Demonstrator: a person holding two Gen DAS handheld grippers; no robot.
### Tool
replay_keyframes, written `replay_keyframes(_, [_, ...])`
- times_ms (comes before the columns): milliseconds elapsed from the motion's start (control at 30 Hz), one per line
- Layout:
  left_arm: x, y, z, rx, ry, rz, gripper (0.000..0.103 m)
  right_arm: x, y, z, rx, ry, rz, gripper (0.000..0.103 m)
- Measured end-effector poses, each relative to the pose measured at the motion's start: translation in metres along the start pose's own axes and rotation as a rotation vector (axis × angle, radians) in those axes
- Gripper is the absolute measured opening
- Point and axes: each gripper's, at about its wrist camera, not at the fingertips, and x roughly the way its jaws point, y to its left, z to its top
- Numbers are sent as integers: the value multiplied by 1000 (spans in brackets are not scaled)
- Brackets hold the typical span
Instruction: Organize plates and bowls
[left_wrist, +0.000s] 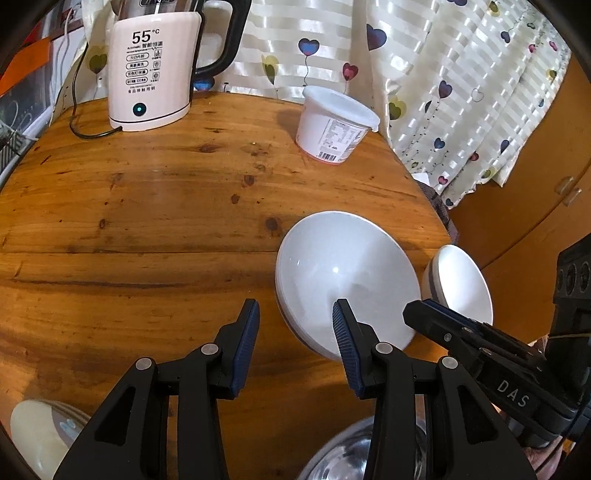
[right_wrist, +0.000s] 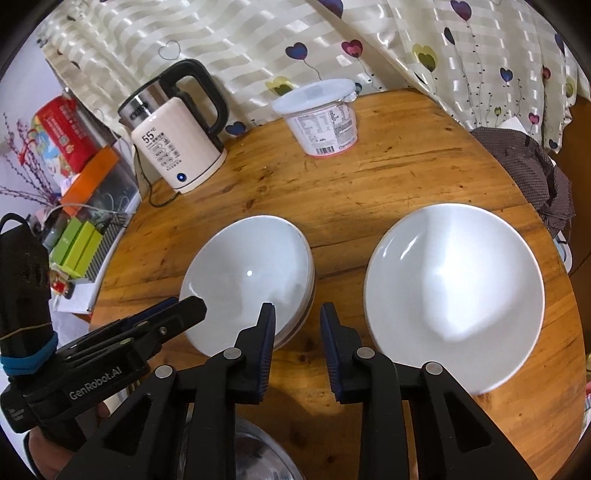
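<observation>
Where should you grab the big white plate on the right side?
Grab the shallow white ceramic plate by its raised near rim, one tool finger above and one beneath, coming from the near table edge. It lies flat and apart from the stacked white bowls.

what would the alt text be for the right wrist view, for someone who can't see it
The right gripper, jaws apart and holding nothing, points down at a round wooden table between a stack of white bowls on the left and a larger white dish on the right. Behind stand a kettle and a lidded white tub; the left gripper enters from the left.
</observation>
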Motion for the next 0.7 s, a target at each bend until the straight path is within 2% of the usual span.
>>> replay_keyframes(67, [3,0,1,1,3,-2,41,3,0,1,-2,3,5,22])
replay_keyframes(100, [4,0,1,4,6,-3,35,4,0,2,-4,4,8,20])
replay_keyframes(167, [7,-2,1,11,12,-5,30,6,1,3,-10,3,10,19])
replay_keyframes(700, [-6,-4,-3,36,-16,4,30,-4,8,2,-29,-14,9,18])
